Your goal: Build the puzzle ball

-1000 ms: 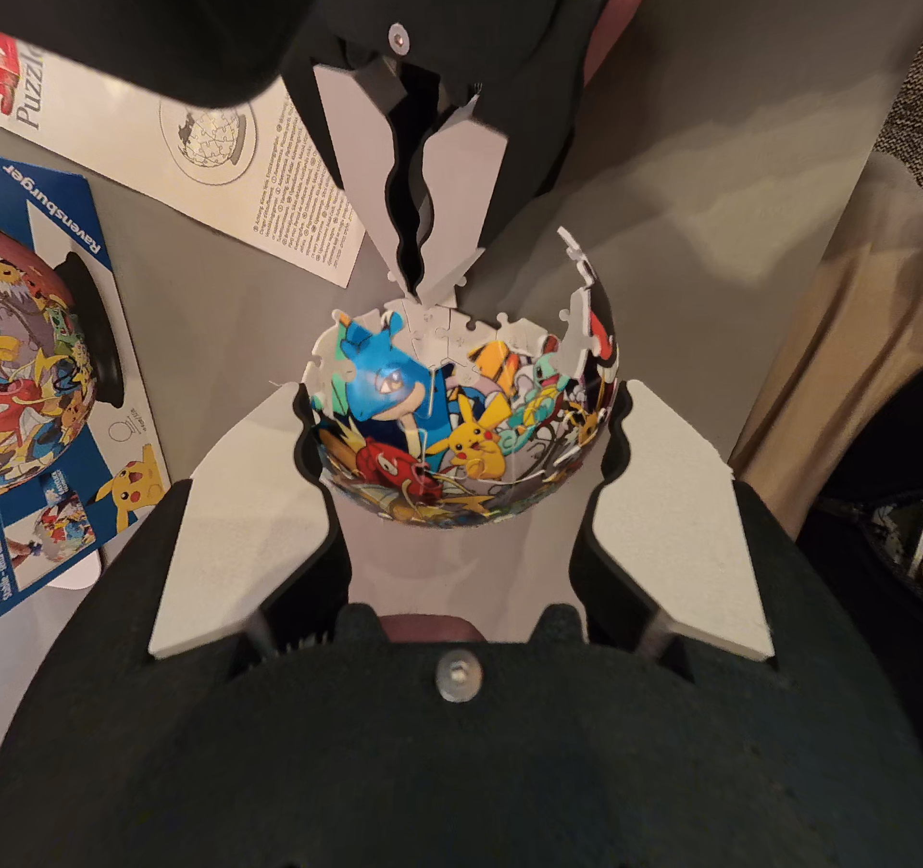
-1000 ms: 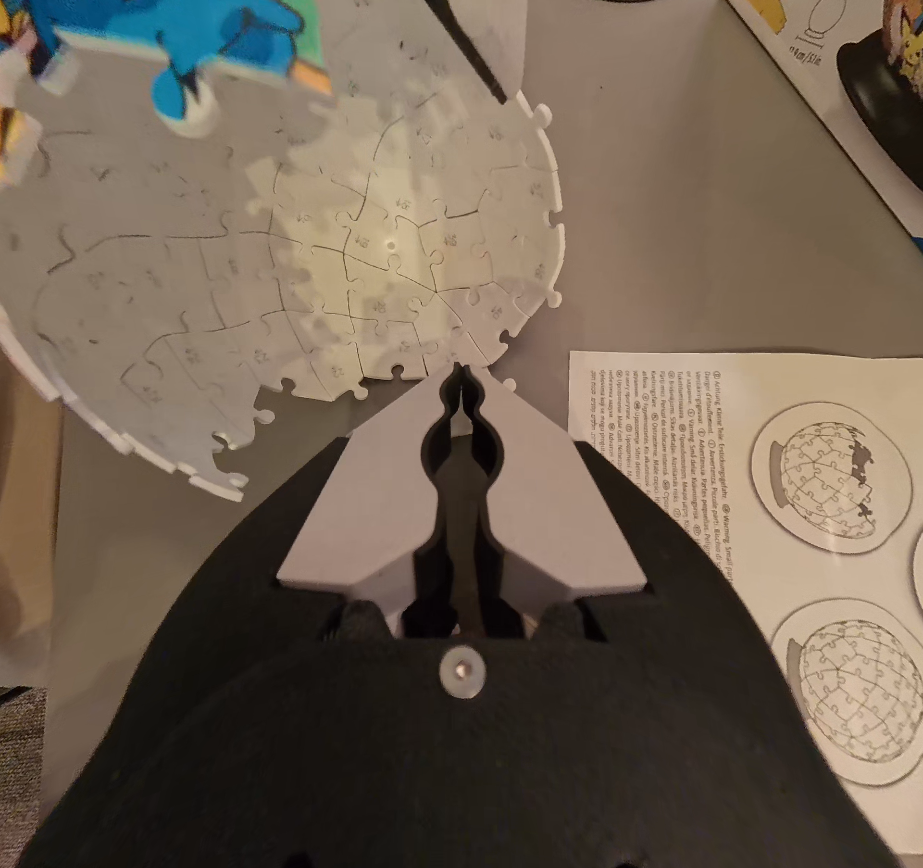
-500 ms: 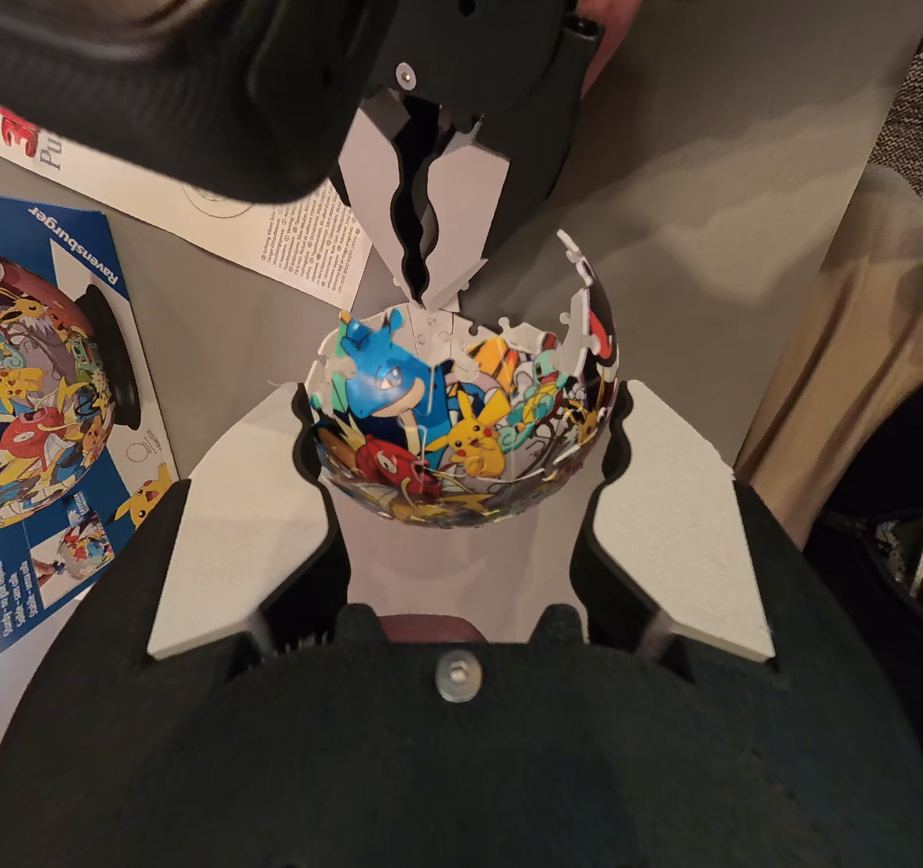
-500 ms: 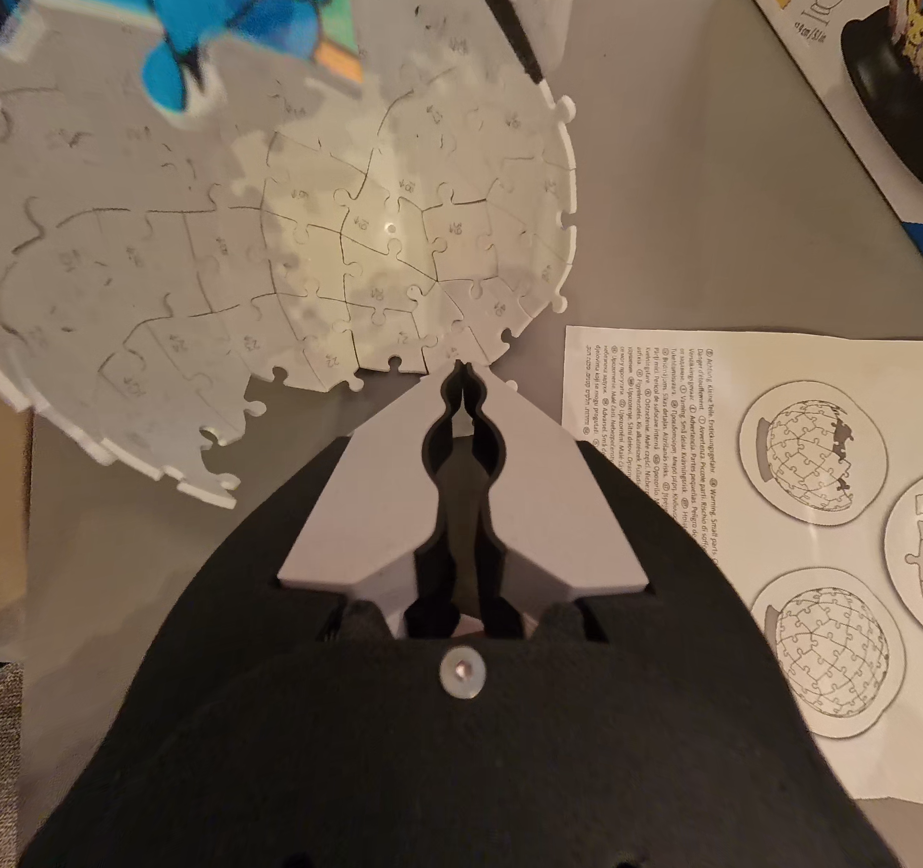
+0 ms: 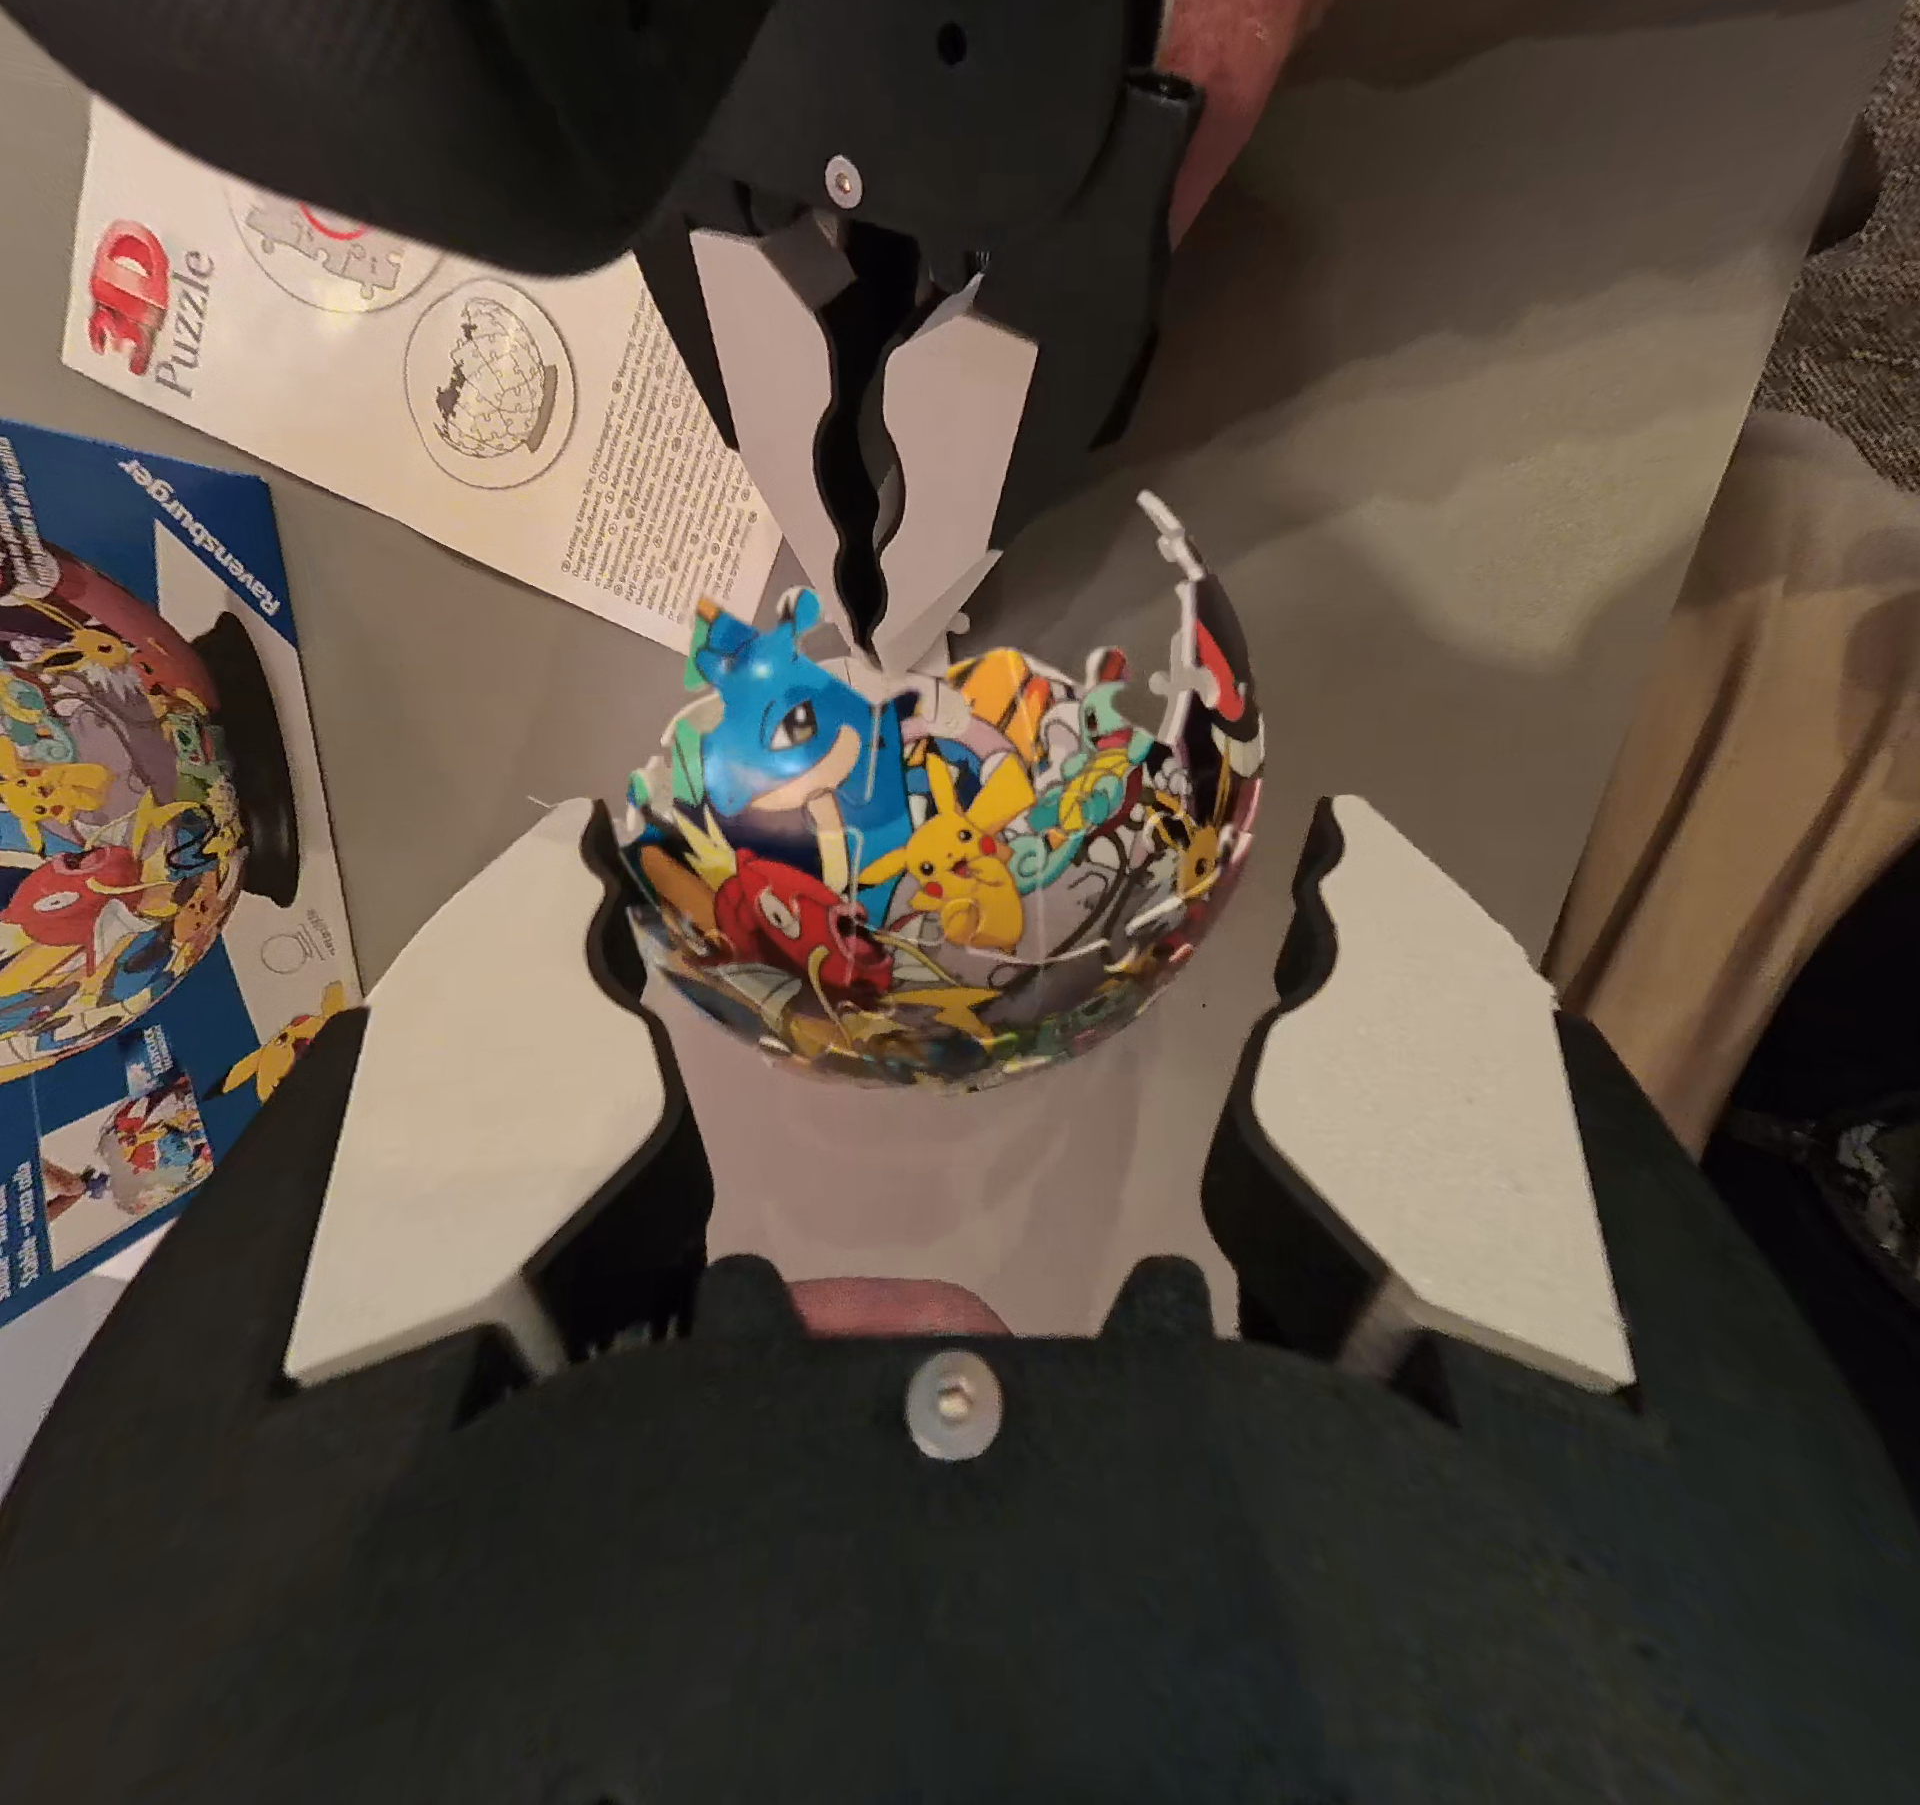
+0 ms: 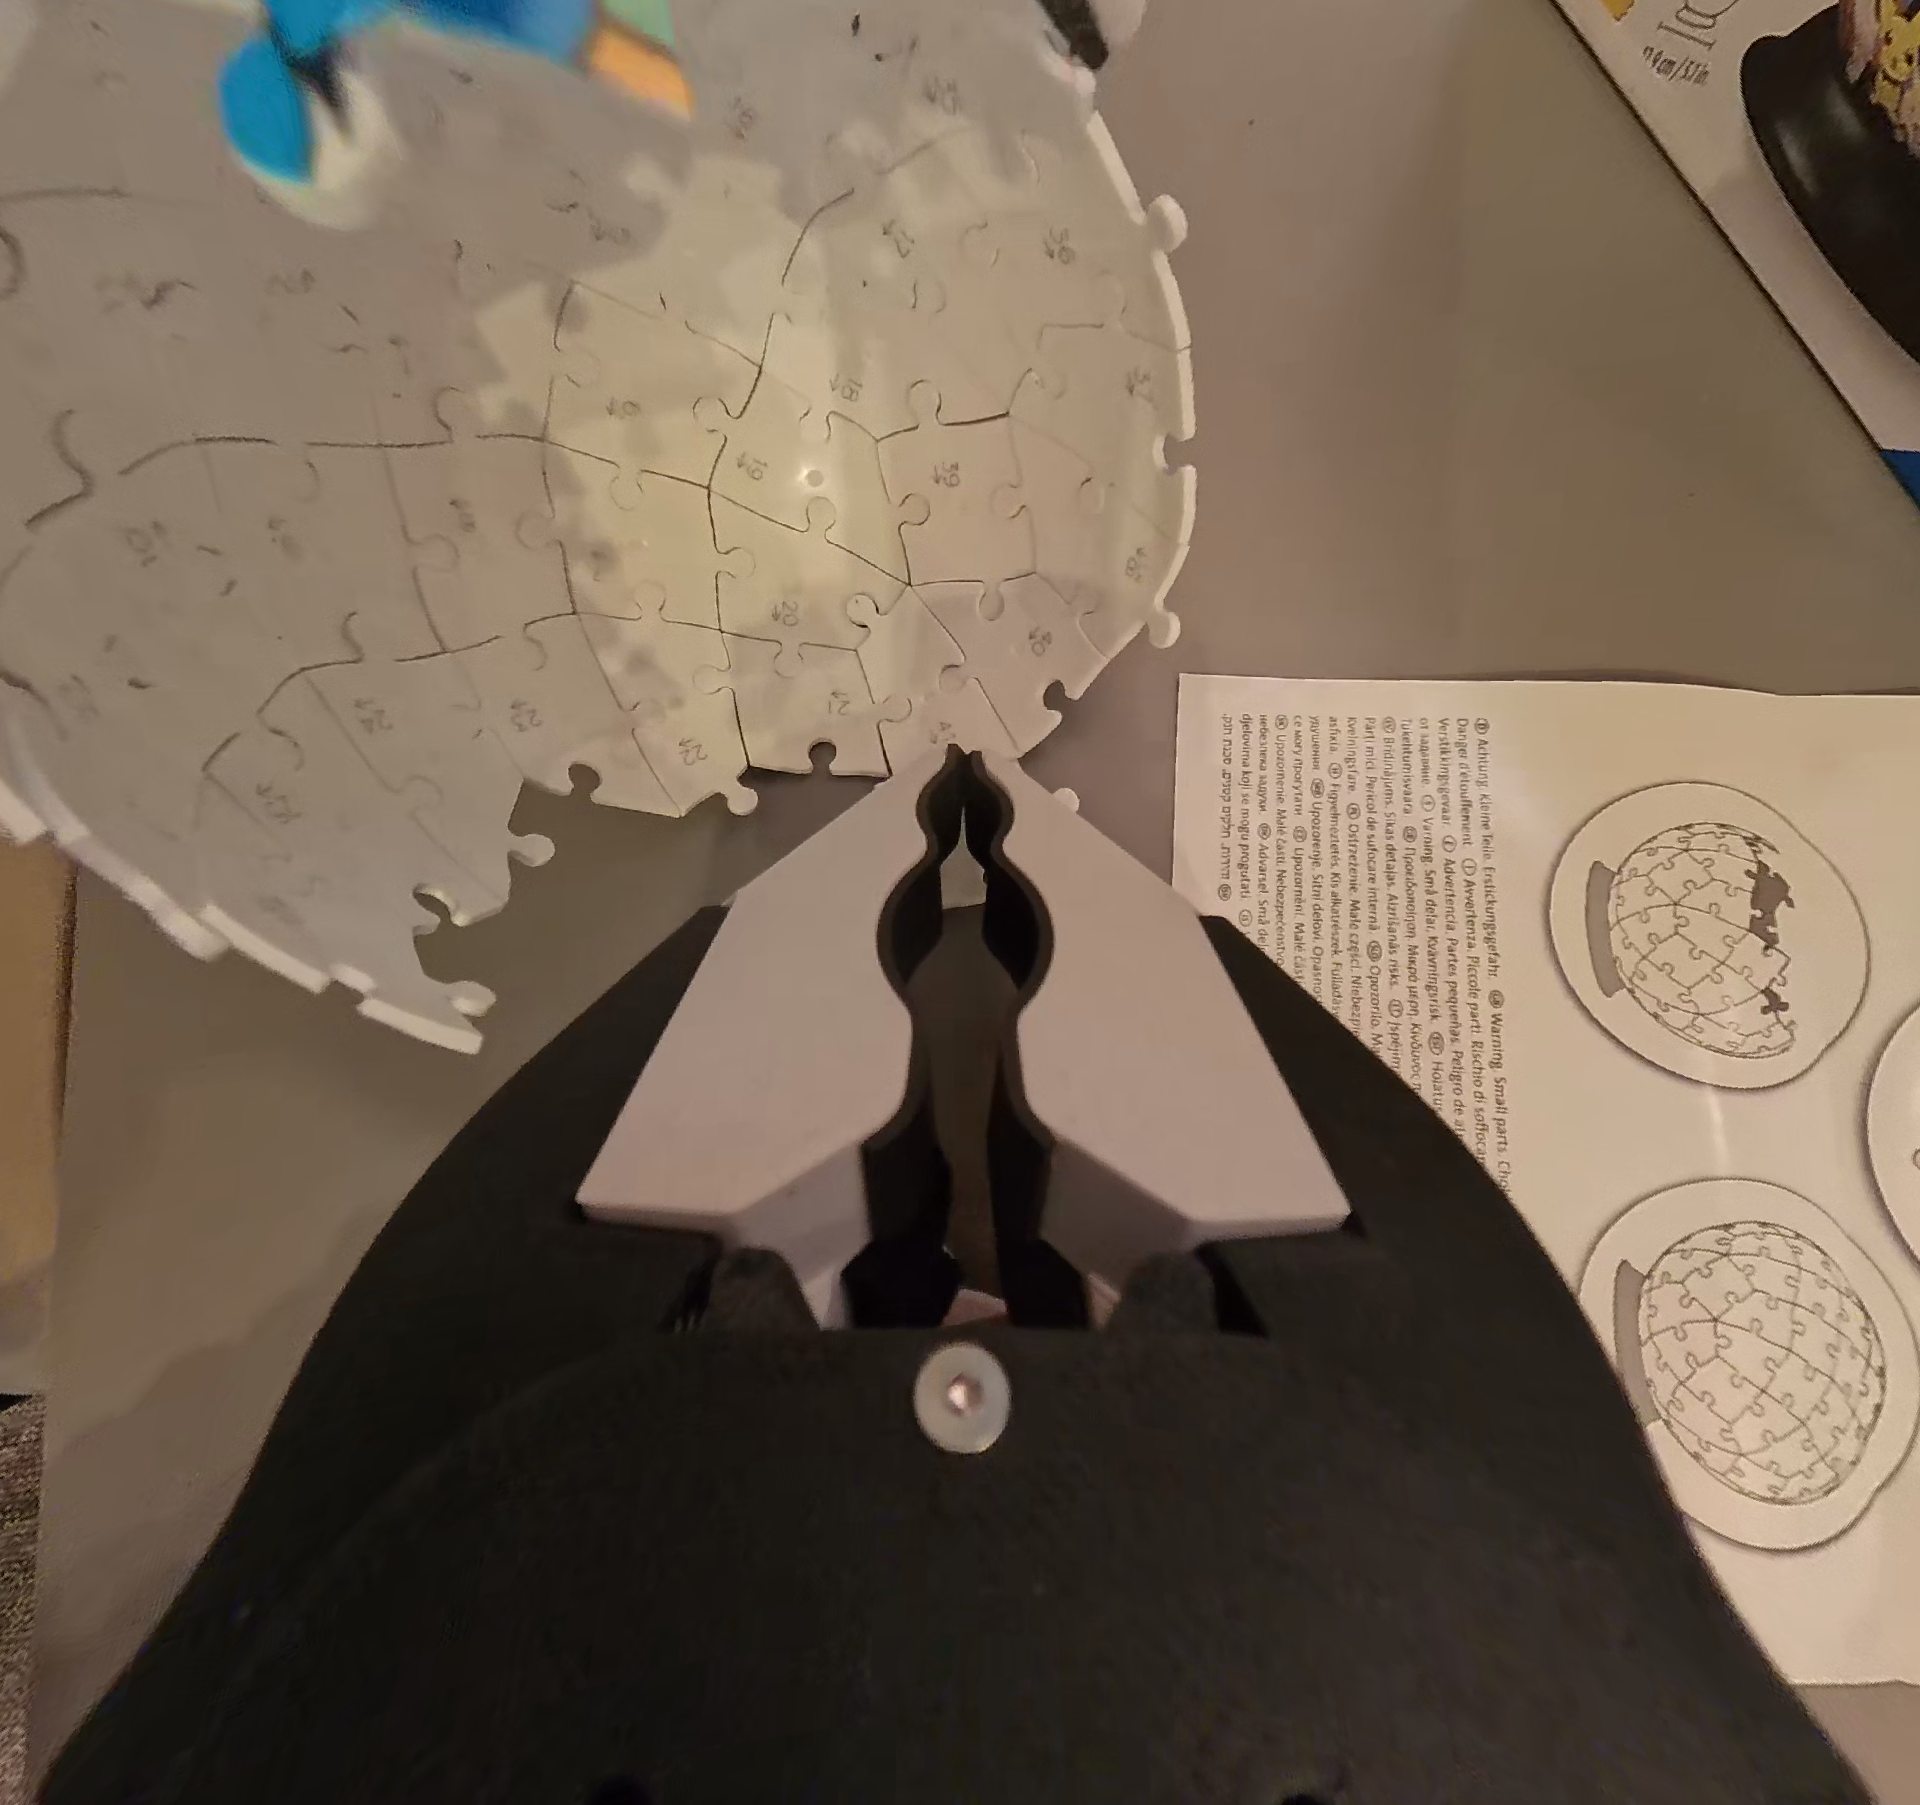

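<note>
Roughly half built, that's the verdict: the puzzle ball (image 5: 940,862) is a bowl-shaped shell, printed outside, white numbered backs showing inside (image 6: 727,508), its rim all loose tabs and one tall strip rising on the far right side. The upper half looks to be left to do. The left gripper (image 5: 951,882) cradles the shell between wide-spread fingers, the left one touching it, the right one a shade off. Straight ahead, the right gripper (image 6: 964,763) is pinched tight on the rim edge, fingertips together on a piece there. Compared with a second ago, the shell sits tilted a touch more toward the left camera, and the instruction sheet (image 5: 416,384) beyond the right gripper shows more.
</note>
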`<state>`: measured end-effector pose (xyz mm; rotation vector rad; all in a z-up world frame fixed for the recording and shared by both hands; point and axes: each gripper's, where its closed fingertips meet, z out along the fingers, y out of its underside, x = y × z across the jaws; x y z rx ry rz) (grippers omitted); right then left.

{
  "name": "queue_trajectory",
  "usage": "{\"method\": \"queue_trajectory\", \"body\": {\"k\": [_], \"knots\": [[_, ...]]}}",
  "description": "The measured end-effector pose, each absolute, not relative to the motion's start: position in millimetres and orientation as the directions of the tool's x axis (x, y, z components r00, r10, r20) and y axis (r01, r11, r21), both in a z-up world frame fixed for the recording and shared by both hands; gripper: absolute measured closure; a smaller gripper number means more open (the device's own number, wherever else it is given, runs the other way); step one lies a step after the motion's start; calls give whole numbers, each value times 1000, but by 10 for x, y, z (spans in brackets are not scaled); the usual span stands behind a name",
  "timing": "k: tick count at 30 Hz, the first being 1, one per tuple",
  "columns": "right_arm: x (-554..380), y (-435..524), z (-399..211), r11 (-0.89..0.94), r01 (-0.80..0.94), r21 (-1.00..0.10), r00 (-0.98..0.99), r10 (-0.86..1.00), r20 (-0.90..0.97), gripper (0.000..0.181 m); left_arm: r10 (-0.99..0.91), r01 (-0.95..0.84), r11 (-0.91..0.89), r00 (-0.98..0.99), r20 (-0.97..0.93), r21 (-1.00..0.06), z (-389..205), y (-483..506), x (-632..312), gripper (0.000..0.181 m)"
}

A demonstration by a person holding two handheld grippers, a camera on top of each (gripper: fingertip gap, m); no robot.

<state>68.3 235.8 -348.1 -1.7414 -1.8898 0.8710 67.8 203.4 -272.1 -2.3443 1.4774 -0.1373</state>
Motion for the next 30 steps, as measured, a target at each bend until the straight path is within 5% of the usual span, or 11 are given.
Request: {"method": "queue_trajectory", "body": {"k": [1,15,30], "knots": [[682,2359,-3481,19,721,-693,-126,987,-103,181,-885,-845,-386,453,-111,-370,-2708,2038,681,61],[687,2353,-3476,28,721,-692,-135,986,-101,181,-885,-826,-336,442,-149,-452,-2849,2095,670,59],[737,2399,-3378,8,703,-711,-123,986,-111,181,-893,-843,-331,425,-149,-424,-2861,2087,669,60]]}}
